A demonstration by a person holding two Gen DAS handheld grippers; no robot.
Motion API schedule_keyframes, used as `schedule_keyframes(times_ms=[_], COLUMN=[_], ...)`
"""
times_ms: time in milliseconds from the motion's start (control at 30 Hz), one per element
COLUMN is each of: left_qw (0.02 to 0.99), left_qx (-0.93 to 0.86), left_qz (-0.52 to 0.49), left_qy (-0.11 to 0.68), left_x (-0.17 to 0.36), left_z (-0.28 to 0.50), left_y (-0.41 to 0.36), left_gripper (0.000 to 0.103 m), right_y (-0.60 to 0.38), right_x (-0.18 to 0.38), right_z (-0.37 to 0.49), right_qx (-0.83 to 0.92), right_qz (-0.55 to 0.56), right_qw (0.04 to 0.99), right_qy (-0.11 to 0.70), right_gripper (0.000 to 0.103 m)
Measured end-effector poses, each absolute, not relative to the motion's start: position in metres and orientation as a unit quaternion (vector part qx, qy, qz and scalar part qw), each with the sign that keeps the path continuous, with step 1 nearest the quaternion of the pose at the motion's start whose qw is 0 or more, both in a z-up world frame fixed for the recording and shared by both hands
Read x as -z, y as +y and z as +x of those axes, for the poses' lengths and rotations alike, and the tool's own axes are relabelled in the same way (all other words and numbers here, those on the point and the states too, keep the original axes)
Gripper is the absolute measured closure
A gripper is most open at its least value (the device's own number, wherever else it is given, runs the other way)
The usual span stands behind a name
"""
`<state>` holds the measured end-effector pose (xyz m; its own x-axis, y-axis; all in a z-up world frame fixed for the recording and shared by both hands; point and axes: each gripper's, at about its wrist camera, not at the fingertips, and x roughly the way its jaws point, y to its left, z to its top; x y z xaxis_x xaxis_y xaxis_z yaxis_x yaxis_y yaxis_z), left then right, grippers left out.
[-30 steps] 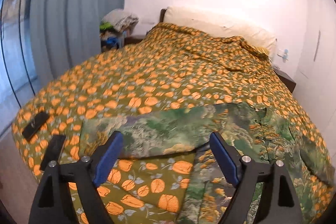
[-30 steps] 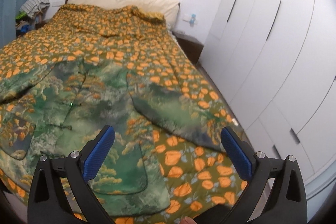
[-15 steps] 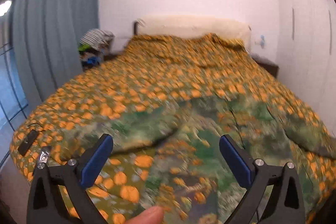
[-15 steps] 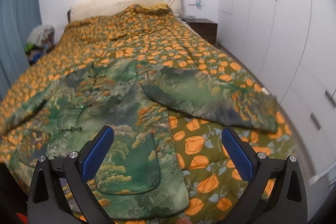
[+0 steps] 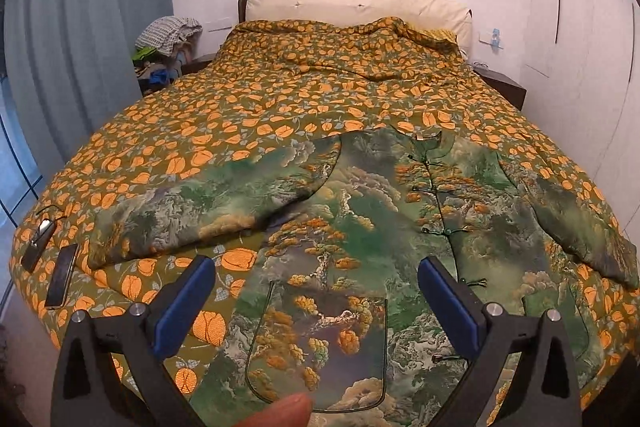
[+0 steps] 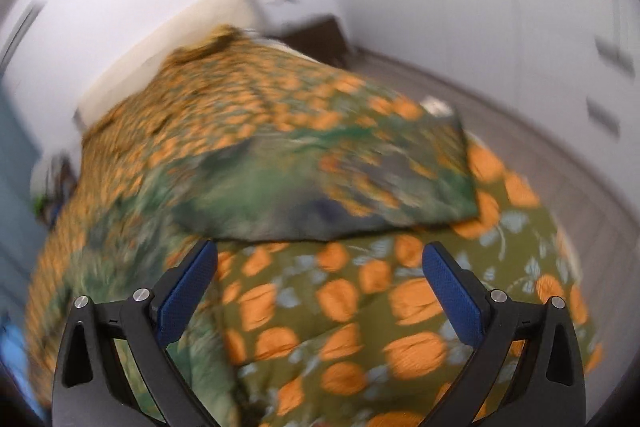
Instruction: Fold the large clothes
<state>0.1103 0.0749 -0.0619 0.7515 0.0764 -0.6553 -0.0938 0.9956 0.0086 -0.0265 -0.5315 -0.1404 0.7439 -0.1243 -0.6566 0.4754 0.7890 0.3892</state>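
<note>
Left wrist view puts your left hand-held gripper [image 5: 316, 295] over the near edge of the bed, its blue pads spread wide with nothing between them. Below and beyond it lies the green landscape-print jacket [image 5: 372, 227], spread face up on the orange-leaf quilt [image 5: 280, 95], collar toward the headboard, knot buttons running down the front, a patch pocket just ahead of the pads. One sleeve [image 5: 208, 203] stretches out to the left side of this view, the other to the right. A fingertip [image 5: 280, 411] shows at the bottom edge. Two dark flat devices [image 5: 60, 279] rest on the quilt's left corner, well apart from the jacket. A pile of clothes [image 5: 168, 39] sits beside the cream headboard [image 5: 352, 3].

Right wrist view is blurred; your right hand-held gripper [image 6: 320, 287] is likewise wide and empty, above bare quilt, with the jacket's other sleeve [image 6: 340, 183] lying flat just beyond the pads.
</note>
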Motion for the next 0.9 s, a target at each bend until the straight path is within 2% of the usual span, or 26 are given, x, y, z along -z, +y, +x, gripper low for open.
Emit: schedule_keyframes(times_ms=[167,333,433,467,500,533,567,767,900], left_qw=[0.933,0.931,0.928,0.927,0.926,0.926,0.926,0.928,0.926], left_qx=[-0.059,-0.066,-0.069,-0.07,-0.071,-0.071,-0.071,-0.075,-0.069], left_qz=[-0.005,-0.003,0.001,0.001,0.001,0.0,-0.001,-0.006,-0.021], left_qy=[0.354,0.358,0.365,0.368,0.37,0.371,0.37,0.365,0.371], left_x=[0.064,0.067,0.072,0.074,0.075,0.076,0.076,0.082,0.089], left_z=[0.116,0.119,0.121,0.121,0.121,0.121,0.121,0.125,0.126], left_y=[0.076,0.076,0.077,0.077,0.078,0.079,0.08,0.086,0.088], left_gripper=[0.0,0.0,0.0,0.0,0.0,0.0,0.0,0.0,0.0], right_y=[-0.6,-0.627,-0.637,-0.638,-0.639,-0.639,-0.637,-0.566,-0.475], right_x=[0.188,0.21,0.217,0.218,0.218,0.217,0.212,0.103,0.032], right_z=[-0.02,-0.012,-0.002,0.002,0.006,0.011,0.016,0.051,0.098], right_qx=[0.197,0.238,0.259,0.265,0.269,0.268,0.266,0.207,0.103], right_qz=[0.441,0.493,0.496,0.49,0.483,0.477,0.468,0.321,0.244], right_qw=[0.814,0.779,0.772,0.772,0.774,0.777,0.781,0.879,0.924], right_qy=[0.323,0.305,0.301,0.306,0.309,0.313,0.318,0.286,0.277], right_gripper=[0.005,0.011,0.031,0.047,0.072,0.087,0.093,0.094,0.094])
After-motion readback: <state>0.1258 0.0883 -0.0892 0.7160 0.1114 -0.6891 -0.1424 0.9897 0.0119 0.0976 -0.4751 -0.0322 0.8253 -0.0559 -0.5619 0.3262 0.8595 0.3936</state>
